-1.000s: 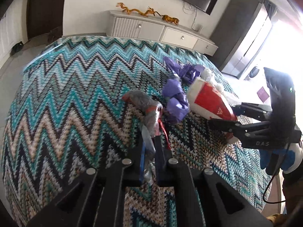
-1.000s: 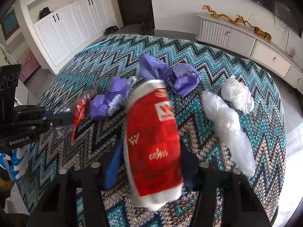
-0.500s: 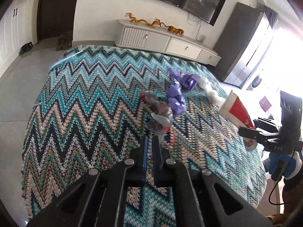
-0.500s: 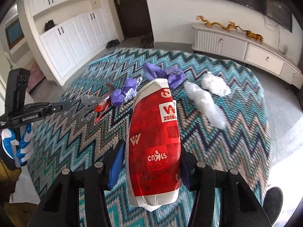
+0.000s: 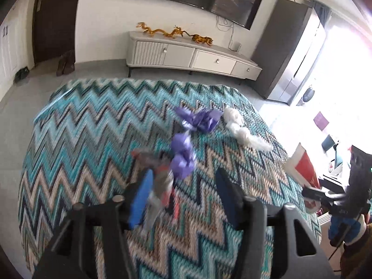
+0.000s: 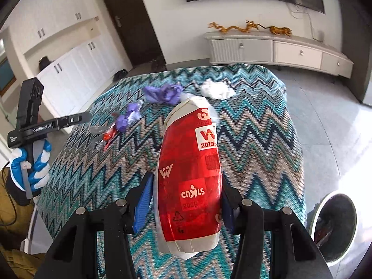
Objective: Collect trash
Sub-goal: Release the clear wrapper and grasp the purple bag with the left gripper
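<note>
My right gripper (image 6: 186, 197) is shut on a crushed red and white paper cup (image 6: 189, 176) and holds it above the bed's near edge; the cup also shows in the left wrist view (image 5: 303, 166). My left gripper (image 5: 182, 195) is open above the zigzag blanket (image 5: 93, 139). A clear and red plastic wrapper (image 5: 161, 182) lies blurred by its left finger; it also shows in the right wrist view (image 6: 105, 134). Purple wrappers (image 5: 182, 157) (image 5: 201, 119) and white crumpled plastic (image 5: 241, 130) lie farther back.
A round bin with a white rim (image 6: 334, 225) stands on the floor at the bed's right. A white low cabinet (image 5: 190, 57) with gold dragon figures stands along the far wall. White cupboards (image 6: 69, 69) and a dark door (image 6: 130, 21) are at the left.
My left gripper has opened and let go of the clear and red wrapper, which has dropped onto the blanket. Both grippers have pulled back from the bed; the right still holds the cup.
</note>
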Motion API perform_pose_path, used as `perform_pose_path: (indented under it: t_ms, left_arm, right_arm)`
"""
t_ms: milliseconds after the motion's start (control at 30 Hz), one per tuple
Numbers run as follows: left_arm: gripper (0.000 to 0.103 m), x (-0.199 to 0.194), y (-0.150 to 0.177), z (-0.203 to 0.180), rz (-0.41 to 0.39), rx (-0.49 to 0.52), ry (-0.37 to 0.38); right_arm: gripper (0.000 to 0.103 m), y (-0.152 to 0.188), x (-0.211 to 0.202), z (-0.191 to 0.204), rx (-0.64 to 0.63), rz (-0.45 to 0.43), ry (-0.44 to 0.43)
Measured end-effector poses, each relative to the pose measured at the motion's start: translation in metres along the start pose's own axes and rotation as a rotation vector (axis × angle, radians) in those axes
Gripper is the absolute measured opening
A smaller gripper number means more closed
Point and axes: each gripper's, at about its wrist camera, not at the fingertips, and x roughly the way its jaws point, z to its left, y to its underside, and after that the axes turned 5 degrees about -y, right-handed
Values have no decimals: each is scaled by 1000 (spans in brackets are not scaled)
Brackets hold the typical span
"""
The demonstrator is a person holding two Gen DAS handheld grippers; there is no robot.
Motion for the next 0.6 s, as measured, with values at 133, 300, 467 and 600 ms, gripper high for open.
perform_pose_path:
  t_ms: [133, 300, 467, 600]
  left_arm:
    - [56, 30, -22, -20, 34, 53, -37]
    - [56, 78, -34, -30, 134, 79, -115]
    - [51, 107, -30, -37, 215, 101, -138]
    - [30, 109, -26, -42, 219, 113, -117]
  right_arm:
    - [50, 1, -3, -9, 18, -13, 5]
    - [50, 2, -10, -19, 34, -33, 0]
    - [50, 10, -17, -29, 55, -44, 0]
    - [50, 16, -26, -36, 74, -60, 2]
